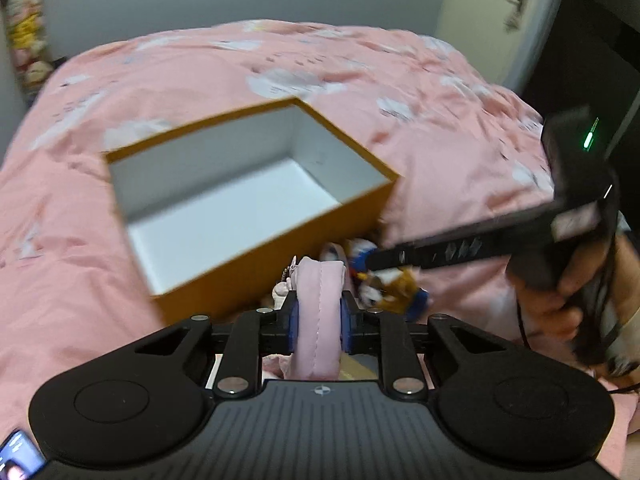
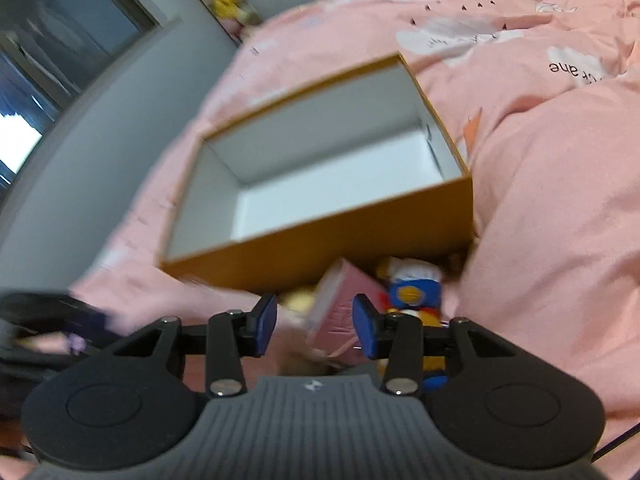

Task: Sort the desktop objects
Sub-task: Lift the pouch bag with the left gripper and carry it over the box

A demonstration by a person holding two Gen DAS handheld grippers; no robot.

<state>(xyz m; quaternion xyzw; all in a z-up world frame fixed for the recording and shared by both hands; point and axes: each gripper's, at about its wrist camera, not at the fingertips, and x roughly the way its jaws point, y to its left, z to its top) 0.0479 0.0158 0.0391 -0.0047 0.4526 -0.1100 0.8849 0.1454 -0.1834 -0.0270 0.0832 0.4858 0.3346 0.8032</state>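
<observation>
Left gripper [image 1: 319,322] fingers pinch soft pink pouch [image 1: 319,320] just short of orange box [image 1: 276,258]; right gripper [image 2: 316,326] fingers spread over toy pile [image 2: 416,296]; risk: pouch slips or snags the box wall ahead.

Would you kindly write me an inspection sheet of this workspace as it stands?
Surface: pink bedspread, rumpled.
Job's things: orange box open, white inside, nothing in it; pink pouch; blue and white plush toy lying by the box's near wall.
Clutter: pink carton beside the toy.
Grippers: left gripper shut on the pink pouch; right gripper open, just short of the carton.
Cables: black lead at the right hand.
Surroundings: grey wall, stacked plush toys, door.
</observation>
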